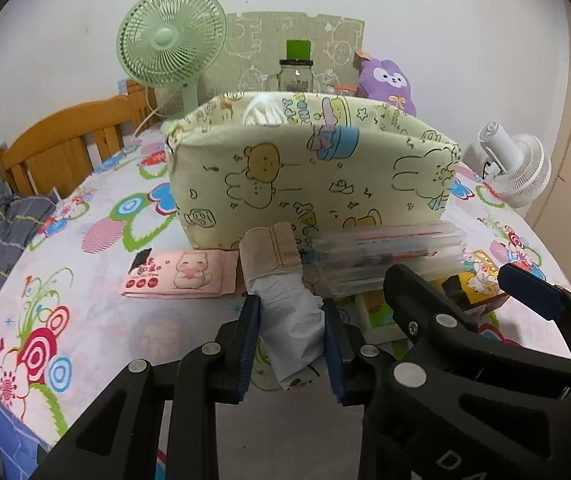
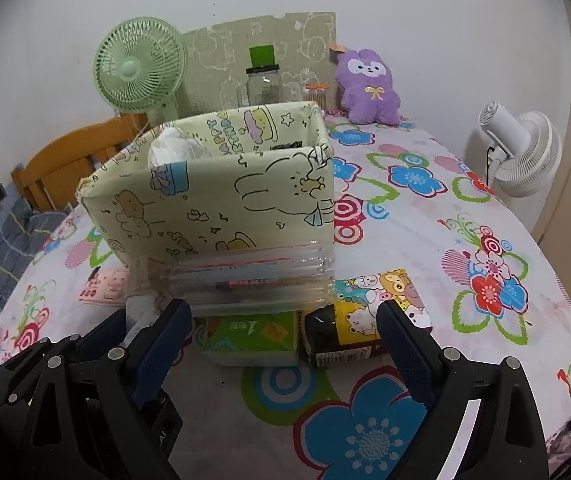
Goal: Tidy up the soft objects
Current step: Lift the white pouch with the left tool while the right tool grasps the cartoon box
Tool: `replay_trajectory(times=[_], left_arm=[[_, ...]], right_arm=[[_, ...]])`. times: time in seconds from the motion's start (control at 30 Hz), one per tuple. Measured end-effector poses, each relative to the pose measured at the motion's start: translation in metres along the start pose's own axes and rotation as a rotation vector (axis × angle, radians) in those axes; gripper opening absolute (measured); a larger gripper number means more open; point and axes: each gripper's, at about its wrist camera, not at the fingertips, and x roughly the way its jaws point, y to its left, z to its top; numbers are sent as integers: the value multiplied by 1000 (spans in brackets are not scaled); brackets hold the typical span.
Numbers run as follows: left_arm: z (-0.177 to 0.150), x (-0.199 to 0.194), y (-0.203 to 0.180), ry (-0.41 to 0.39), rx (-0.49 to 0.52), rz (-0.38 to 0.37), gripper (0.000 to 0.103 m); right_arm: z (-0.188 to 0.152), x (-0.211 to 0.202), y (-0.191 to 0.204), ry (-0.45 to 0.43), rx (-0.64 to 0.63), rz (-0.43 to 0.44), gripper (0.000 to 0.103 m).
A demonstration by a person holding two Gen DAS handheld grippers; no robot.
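My left gripper (image 1: 291, 342) is shut on a rolled soft cloth (image 1: 289, 320), pale grey with a beige cuff (image 1: 271, 246) sticking out forward. It is held just in front of a pale green cartoon fabric box (image 1: 309, 172), which holds something white (image 2: 173, 146). My right gripper (image 2: 283, 340) stands open over a green tissue pack (image 2: 251, 338) and a yellow cartoon packet (image 2: 365, 320), touching neither. A clear plastic pack (image 2: 253, 276) lies against the box front. A pink tissue packet (image 1: 177, 274) lies to the left. A purple plush (image 2: 367, 88) sits at the back.
Everything rests on a flower-print cover (image 2: 425, 240). A green fan (image 1: 171, 46) and a jar with a green lid (image 1: 295, 68) stand behind the box, a white fan (image 2: 521, 152) at the right edge. A wooden bed frame (image 1: 65, 140) is on the left.
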Motion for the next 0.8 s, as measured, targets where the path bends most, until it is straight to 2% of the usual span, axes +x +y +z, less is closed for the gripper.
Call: replay_trajectory(times=[0.2, 0.63, 0.8], left_arm=[[-2, -4, -11, -1, 10, 19, 30], [-4, 14, -35, 59, 40, 93, 29], [-2, 21, -38, 73, 43, 114, 29]], right_arm=[[-2, -5, -16, -2, 25, -13, 96], [-8, 10, -53, 45, 62, -44, 96], [-8, 21, -60, 77, 69, -27, 91]])
